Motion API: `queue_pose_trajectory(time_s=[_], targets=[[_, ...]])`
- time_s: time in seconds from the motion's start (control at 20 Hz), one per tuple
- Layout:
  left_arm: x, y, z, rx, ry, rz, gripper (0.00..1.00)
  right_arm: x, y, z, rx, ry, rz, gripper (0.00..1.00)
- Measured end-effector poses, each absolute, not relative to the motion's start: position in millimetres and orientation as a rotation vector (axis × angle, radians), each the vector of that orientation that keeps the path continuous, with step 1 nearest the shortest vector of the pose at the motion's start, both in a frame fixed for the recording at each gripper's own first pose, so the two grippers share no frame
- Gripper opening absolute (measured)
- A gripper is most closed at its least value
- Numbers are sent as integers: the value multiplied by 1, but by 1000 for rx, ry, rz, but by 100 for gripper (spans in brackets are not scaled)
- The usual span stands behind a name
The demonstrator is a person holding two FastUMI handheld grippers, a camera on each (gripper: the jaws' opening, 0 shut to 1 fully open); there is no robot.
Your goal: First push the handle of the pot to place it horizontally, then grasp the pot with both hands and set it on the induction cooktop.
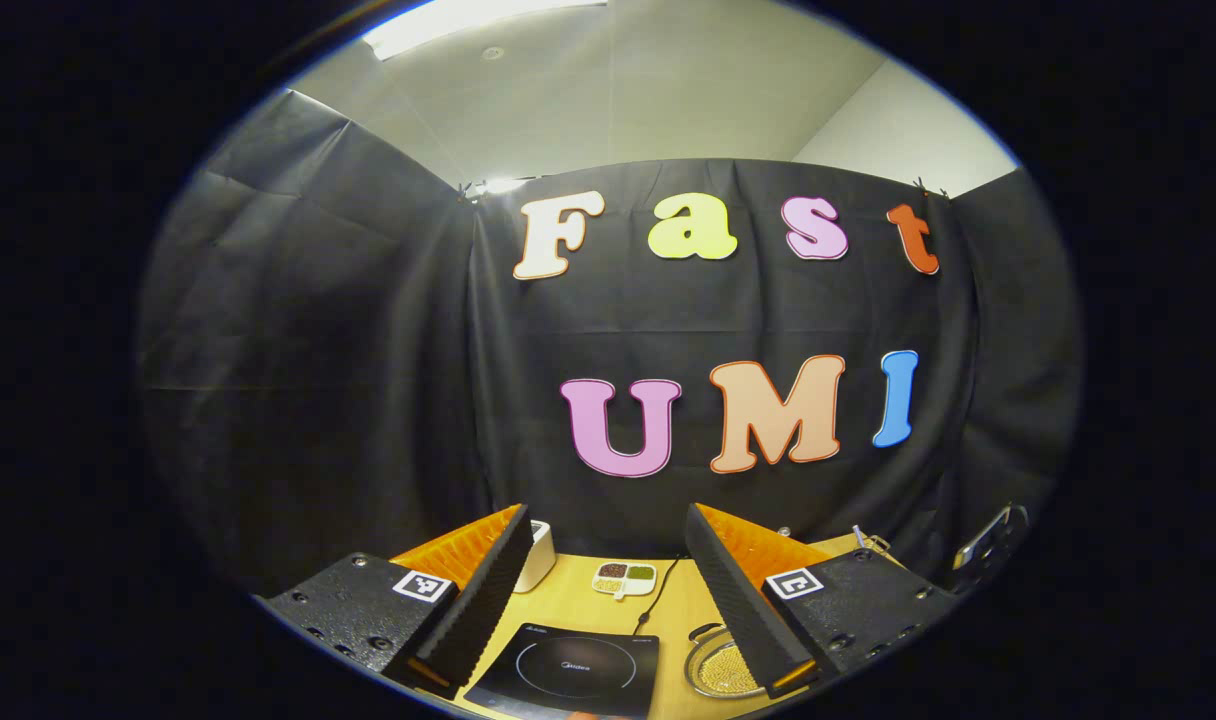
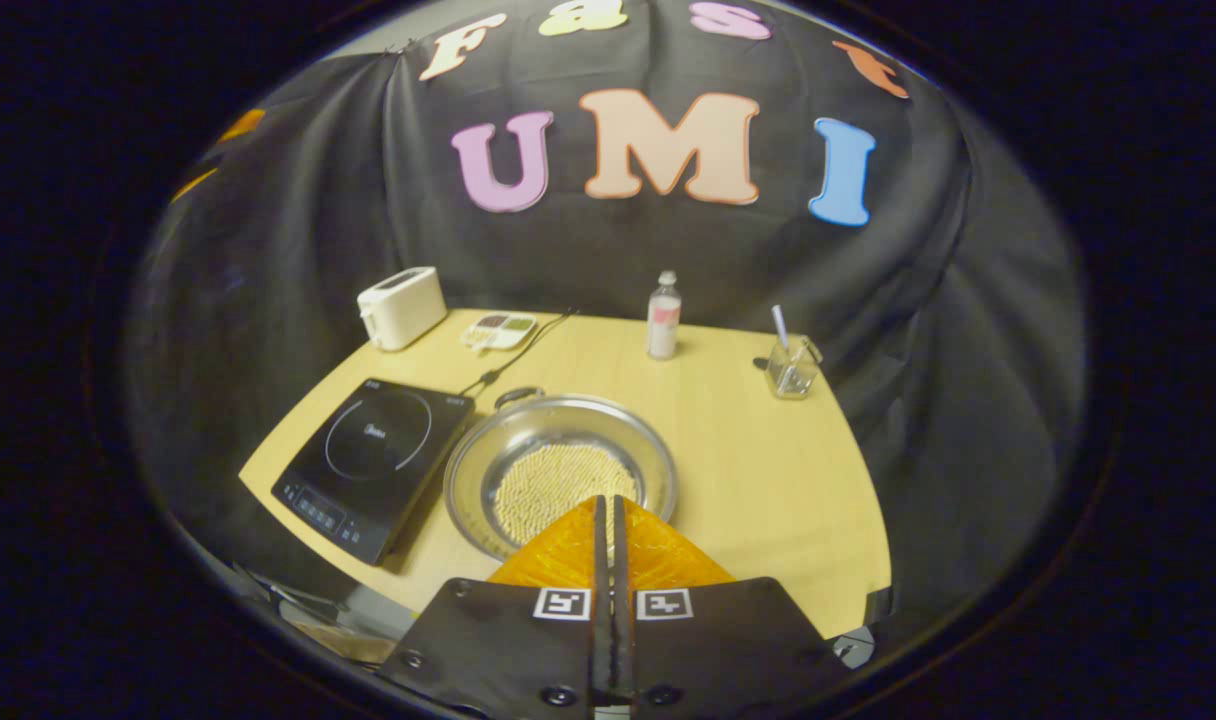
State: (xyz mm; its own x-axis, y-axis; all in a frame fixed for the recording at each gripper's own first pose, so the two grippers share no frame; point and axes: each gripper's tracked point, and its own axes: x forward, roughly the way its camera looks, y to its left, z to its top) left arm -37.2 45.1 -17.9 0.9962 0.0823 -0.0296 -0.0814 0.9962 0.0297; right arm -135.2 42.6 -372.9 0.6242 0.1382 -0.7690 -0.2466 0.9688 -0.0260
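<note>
Counter (image 2: pixel 768 470), wood, bare stretch right of the pot, near edge close under right tool. Induction cooktop (image 2: pixel 373 462) at left near edge. Pot (image 2: pixel 560 472) just right of it, apart; its handle (image 2: pixel 519 396) at the far rim. Right tool (image 2: pixel 608 535) raised over pot's near rim, tilted down, fingers pressed together, gripping nothing. Left tool (image 1: pixel 604 600) held high, level, fingers spread wide, cooktop between them. Toaster (image 2: pixel 401 306) far left. Bottle (image 2: pixel 663 316), glass (image 2: pixel 794 369) far side.
</note>
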Motion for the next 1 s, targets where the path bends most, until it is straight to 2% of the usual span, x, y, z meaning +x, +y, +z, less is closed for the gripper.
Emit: queue_pose_trajectory(time_s=[0.05, 0.1, 0.45, 0.75, 1.0], targets=[[-39, 49, -20, 32, 32, 91, 98, -143, 47, -387, -137, 913, 243, 0], [-40, 52, -19, 32, 33, 99, 98, -153, 52, -401, -141, 958, 265, 3], [-48, 72, -26, 26, 45, 158, 99, -192, 75, -471, -194, 1233, 420, 3], [-49, 91, -33, 25, 63, 223, 98, -207, 71, -505, -297, 1350, 499, 3], [-51, 107, -39, 19, 77, 281, 99, -195, 54, -520, -345, 1399, 502, 3]])
